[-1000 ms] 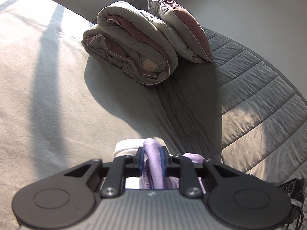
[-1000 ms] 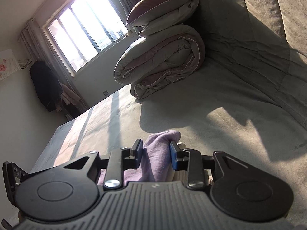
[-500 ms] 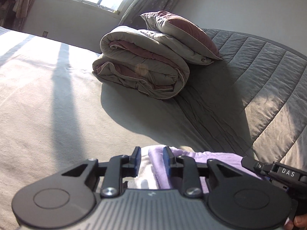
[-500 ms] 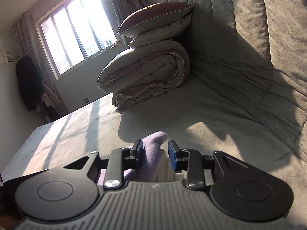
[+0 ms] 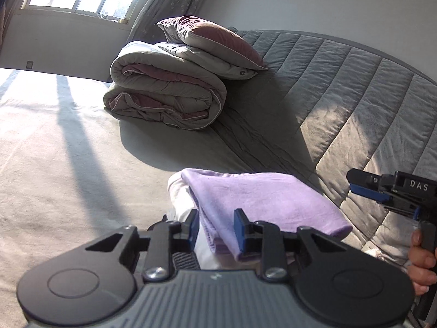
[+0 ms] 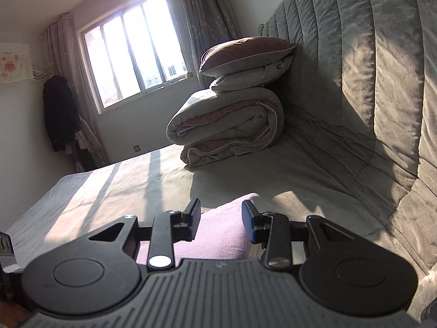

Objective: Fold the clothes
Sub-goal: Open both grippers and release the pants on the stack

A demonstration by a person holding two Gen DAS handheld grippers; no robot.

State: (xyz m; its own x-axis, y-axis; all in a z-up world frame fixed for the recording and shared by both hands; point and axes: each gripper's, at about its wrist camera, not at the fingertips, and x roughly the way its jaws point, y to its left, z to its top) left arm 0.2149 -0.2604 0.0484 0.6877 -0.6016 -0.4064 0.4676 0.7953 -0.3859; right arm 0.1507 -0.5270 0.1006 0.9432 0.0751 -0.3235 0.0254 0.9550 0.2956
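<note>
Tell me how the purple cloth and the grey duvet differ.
The purple cloth is thin and folded flat; the grey duvet is bulky and rolled. The cloth has nothing on it; the duvet carries a pillow. Both lie on the bed.

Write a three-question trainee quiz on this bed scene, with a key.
1. True or false: the purple cloth lies folded on the bed.
2. What rests on top of the rolled quilt? A) pillow B) book C) basket
3. Fill in: the window lets in ____.

Key:
1. True
2. A, the pillow
3. Sunlight
</note>
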